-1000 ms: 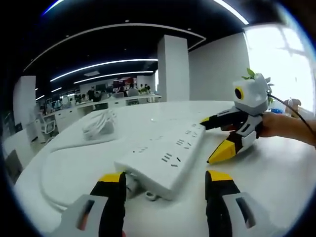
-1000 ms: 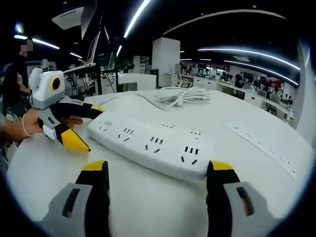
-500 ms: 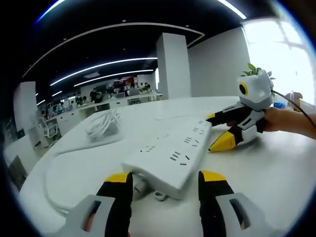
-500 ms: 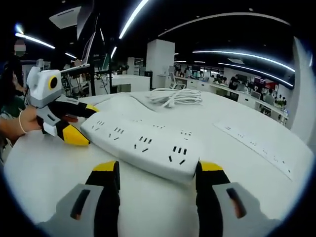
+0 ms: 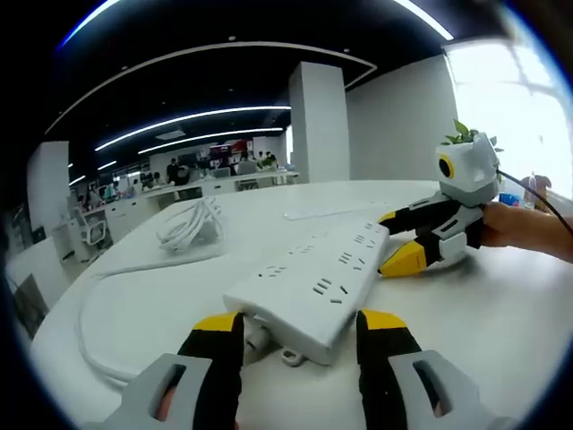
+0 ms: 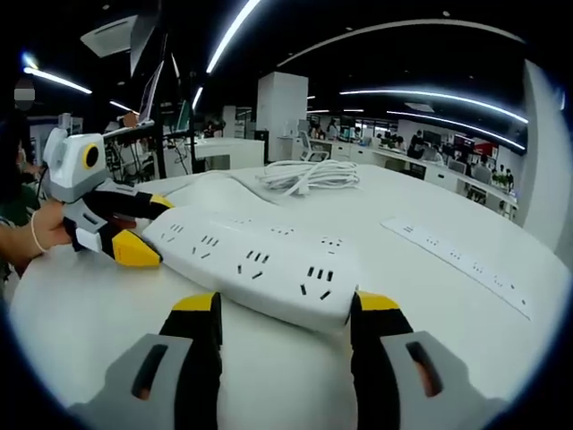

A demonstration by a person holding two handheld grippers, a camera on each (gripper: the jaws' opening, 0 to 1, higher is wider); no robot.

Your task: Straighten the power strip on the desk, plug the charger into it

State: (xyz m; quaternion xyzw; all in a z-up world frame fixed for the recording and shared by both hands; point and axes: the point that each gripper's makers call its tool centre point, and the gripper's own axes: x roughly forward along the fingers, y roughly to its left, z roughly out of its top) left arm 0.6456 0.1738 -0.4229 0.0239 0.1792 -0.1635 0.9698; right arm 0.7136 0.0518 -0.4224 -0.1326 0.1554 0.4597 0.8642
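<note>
Straightening is judged to be the step in hand: the power strip (image 5: 309, 291) lies flat on the white desk (image 5: 501, 313), bracketed end to end by the two tools. In the left gripper view the left gripper (image 5: 298, 333) is seen with jaws spread just wider than the strip's cord end, yellow tips flanking it; whether they touch the casing cannot be told. In the right gripper view the right gripper (image 6: 285, 313) is set the same way at the far end, jaws parted either side of the corner, nothing pinched. Each tool is also visible from the other camera, tips against the strip's opposite end. The strip's cable (image 5: 98, 336) is run in a loop across the desk. A coiled white cord (image 6: 309, 173), presumably the charger's, is lying well apart from the strip, untouched; no plug body can be made out. A second, flatter strip (image 6: 461, 266) is seen further off on the desk. Next move, as judged: strip to be squared up, then one gripper freed, the charger plug found in the coil, pinched and lined up over a socket.
</note>
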